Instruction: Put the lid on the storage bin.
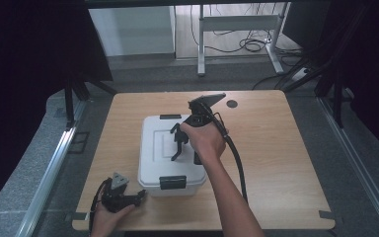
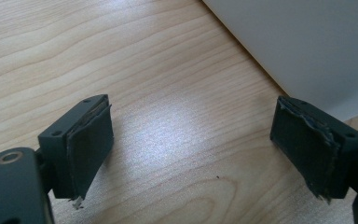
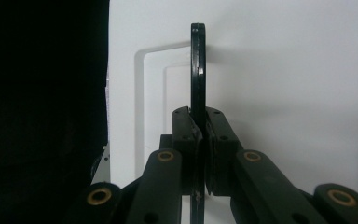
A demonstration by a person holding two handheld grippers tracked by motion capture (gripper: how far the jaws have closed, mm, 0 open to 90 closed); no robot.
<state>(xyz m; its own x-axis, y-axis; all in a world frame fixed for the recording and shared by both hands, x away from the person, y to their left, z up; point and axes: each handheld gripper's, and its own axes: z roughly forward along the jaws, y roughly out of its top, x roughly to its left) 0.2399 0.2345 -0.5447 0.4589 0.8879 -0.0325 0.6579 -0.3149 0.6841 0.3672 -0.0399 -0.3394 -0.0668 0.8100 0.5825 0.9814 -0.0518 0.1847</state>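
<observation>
A white lidded box [image 1: 153, 165] sits on the wooden table [image 1: 276, 163], with a black latch at its front [image 1: 172, 182] and another at its back [image 1: 170, 117]. My right gripper [image 1: 180, 143] reaches over the lid from the right, shut on the black carry handle [image 1: 176, 148]. In the right gripper view the thin handle [image 3: 197, 65] stands upright from the white lid [image 3: 284, 93], pinched between the pads of the right gripper [image 3: 199, 128]. My left gripper [image 1: 139, 196] rests at the table's front left, open, with bare wood between its jaws [image 2: 191, 135] and the box wall [image 2: 307, 46] just beyond.
A dark round grommet [image 1: 232, 103] is set into the table's far edge. Beyond the table stand a white desk frame [image 1: 237, 22] and loose cables [image 1: 251, 45] on the floor. Metal rails [image 1: 49, 168] run along both sides of the table.
</observation>
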